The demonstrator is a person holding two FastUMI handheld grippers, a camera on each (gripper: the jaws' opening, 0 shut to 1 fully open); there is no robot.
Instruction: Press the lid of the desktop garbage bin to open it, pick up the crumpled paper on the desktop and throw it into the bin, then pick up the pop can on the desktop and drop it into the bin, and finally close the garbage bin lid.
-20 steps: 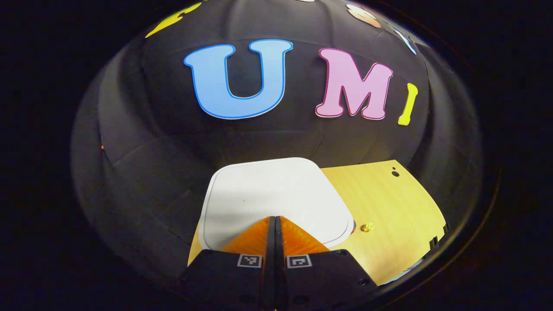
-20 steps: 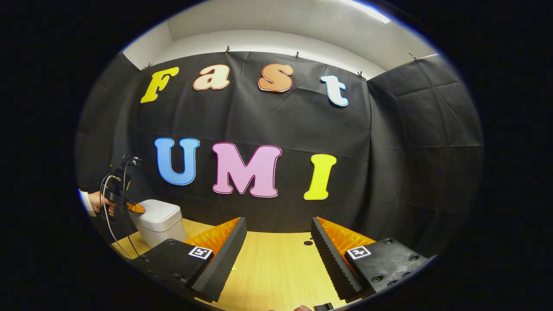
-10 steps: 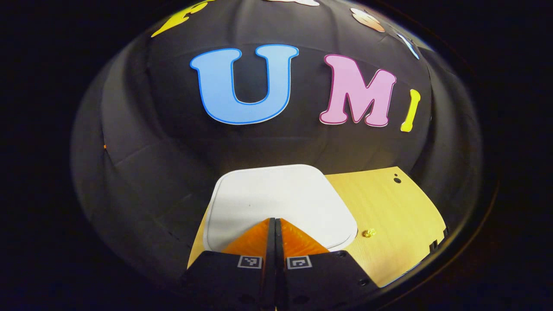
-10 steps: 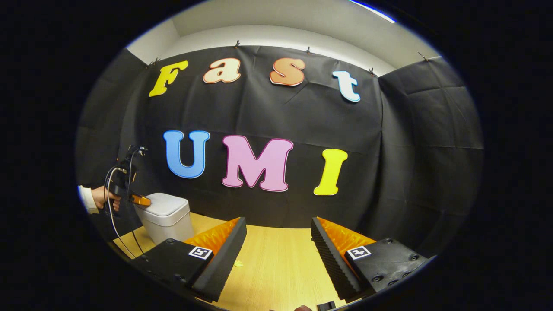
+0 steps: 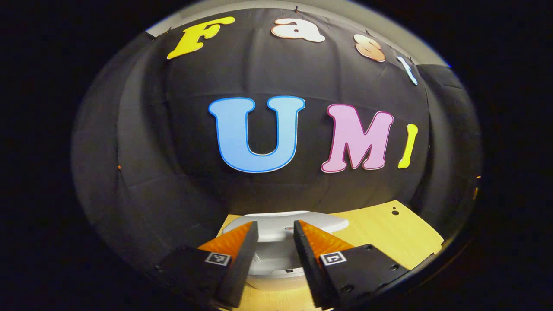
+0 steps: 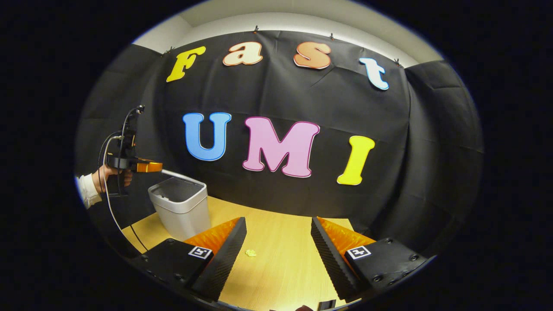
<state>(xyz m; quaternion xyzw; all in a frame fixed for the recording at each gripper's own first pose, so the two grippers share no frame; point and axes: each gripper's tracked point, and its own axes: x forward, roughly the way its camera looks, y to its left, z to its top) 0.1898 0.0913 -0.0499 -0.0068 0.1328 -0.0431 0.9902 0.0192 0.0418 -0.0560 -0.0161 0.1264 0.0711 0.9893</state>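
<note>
The bin [image 6: 181, 207] sits on the table [image 6: 281, 242] at the lower left of the right gripper view. Its top looks open, and its lid [image 6: 177, 174] sticks up thin at the back. In the left gripper view the bin [image 5: 281, 242] shows at the bottom middle, seen between that gripper's two fingers.

The next thing to go in is the paper. A tiny yellow bit [image 6: 250, 253] lies on the table, low in the right gripper view, just left of the middle. It may be the paper (it is too small to be sure). I can't spot the can.

The right gripper [image 6: 278, 255] is open and holds nothing. The bit lies just ahead of it, near its left finger, so this gripper is the nearer one.

The left gripper [image 5: 274, 255] is open too, and empty. In the right gripper view it [image 6: 149, 166] hangs just above the bin's left side, held by a hand [image 6: 108, 175].
</note>
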